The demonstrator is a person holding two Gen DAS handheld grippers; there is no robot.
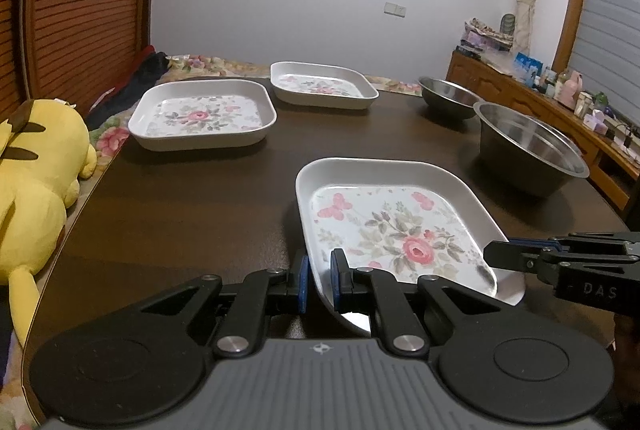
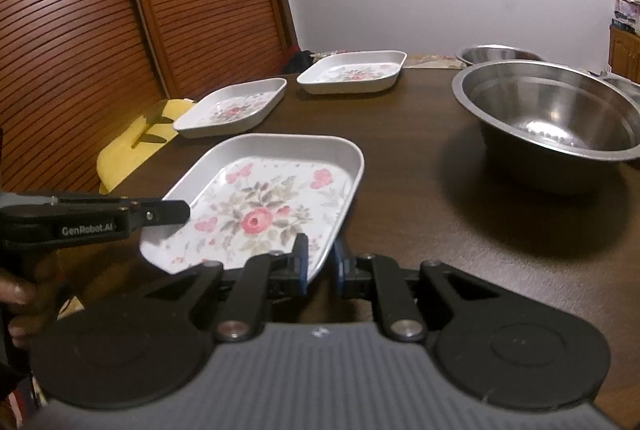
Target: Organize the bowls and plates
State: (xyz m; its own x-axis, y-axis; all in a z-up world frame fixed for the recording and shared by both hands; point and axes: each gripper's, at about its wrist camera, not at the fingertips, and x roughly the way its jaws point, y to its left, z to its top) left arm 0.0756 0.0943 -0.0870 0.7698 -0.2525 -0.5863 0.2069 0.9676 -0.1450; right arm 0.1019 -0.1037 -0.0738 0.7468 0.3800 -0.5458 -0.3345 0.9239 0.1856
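Note:
A square white plate with a rose print (image 1: pixel 394 226) (image 2: pixel 264 206) lies nearest on the dark table (image 1: pixel 180 210) (image 2: pixel 420 190). My left gripper (image 1: pixel 321 280) (image 2: pixel 176 214) is shut on the rim at its near left corner. My right gripper (image 2: pixel 320 262) (image 1: pixel 496 254) is shut on the rim at the opposite near corner. Two matching plates (image 1: pixel 202 114) (image 1: pixel 322 84) (image 2: pixel 232 108) (image 2: pixel 354 70) sit side by side toward the far left. A large steel bowl (image 1: pixel 528 146) (image 2: pixel 548 110) and a smaller one (image 1: pixel 448 94) (image 2: pixel 492 53) stand on the right.
A yellow plush toy (image 1: pixel 32 170) (image 2: pixel 132 146) lies beside the table's left edge, below slatted wooden doors (image 2: pixel 80 30). A cluttered wooden sideboard (image 1: pixel 560 90) runs along the right wall. A person's hand (image 2: pixel 16 294) grips the left tool.

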